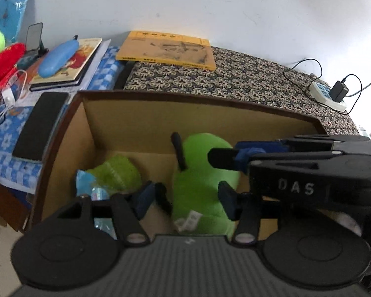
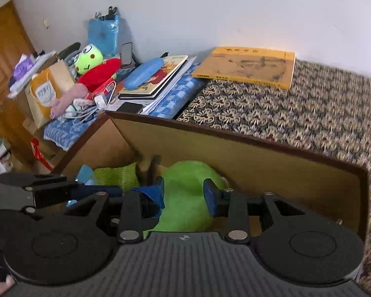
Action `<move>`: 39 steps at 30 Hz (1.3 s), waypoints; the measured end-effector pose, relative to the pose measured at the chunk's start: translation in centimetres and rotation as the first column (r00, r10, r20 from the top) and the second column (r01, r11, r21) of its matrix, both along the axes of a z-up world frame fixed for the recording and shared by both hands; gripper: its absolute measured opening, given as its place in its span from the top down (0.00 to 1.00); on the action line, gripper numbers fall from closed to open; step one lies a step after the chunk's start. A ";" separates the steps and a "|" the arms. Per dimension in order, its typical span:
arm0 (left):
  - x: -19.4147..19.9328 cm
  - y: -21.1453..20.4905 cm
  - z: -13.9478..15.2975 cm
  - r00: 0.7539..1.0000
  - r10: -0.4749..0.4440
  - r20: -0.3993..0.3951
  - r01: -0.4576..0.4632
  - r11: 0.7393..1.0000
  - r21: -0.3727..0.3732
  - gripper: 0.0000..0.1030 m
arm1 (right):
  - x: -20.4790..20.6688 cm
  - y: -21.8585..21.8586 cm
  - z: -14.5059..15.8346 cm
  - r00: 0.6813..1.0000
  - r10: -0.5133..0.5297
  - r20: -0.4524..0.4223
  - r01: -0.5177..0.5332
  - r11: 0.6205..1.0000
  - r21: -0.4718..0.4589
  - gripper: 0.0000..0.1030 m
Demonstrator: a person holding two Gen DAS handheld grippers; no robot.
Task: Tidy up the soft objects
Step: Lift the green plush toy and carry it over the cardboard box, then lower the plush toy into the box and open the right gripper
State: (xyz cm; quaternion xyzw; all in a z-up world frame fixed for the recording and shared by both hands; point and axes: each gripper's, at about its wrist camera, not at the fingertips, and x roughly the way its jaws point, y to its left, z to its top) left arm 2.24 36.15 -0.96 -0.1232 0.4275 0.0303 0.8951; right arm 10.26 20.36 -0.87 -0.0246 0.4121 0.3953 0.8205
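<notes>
A green plush toy point(image 1: 200, 183) lies inside a brown cardboard box point(image 1: 146, 121); it also shows in the right wrist view point(image 2: 185, 193). My left gripper point(image 1: 193, 198) is open, its fingers on either side of the plush's lower part. My right gripper point(image 2: 184, 193) is open around the plush's rounded end, over the box point(image 2: 259, 163). The right gripper reaches in from the right in the left wrist view point(image 1: 296, 163). A green cloth point(image 1: 118, 173) and a blue packet point(image 1: 89, 183) lie in the box's left corner.
A yellow book point(image 1: 168, 50) lies on the patterned cover point(image 1: 235, 79) behind the box. To the left are books, a blue case point(image 1: 58, 58), a black phone point(image 1: 40, 126), cables, and a frog plush point(image 2: 89, 58) with a red plush point(image 2: 99, 74). A power strip point(image 1: 329, 94) sits far right.
</notes>
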 end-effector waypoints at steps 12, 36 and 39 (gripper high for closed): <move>-1.9 0.4 2.8 0.999 -0.006 0.040 0.007 1.000 -0.020 0.43 | -1.1 -3.0 1.1 0.993 -0.111 -0.031 0.113 0.990 0.090 0.82; -4.2 -11.7 6.4 0.999 -0.025 0.024 0.017 0.959 0.283 0.41 | -7.9 -12.8 4.4 0.974 -0.228 0.000 0.224 0.956 0.188 0.82; -4.5 -13.2 6.6 1.000 -0.022 0.020 0.016 0.958 0.287 0.41 | -8.5 -14.3 4.6 0.973 -0.230 -0.008 0.226 0.953 0.202 0.82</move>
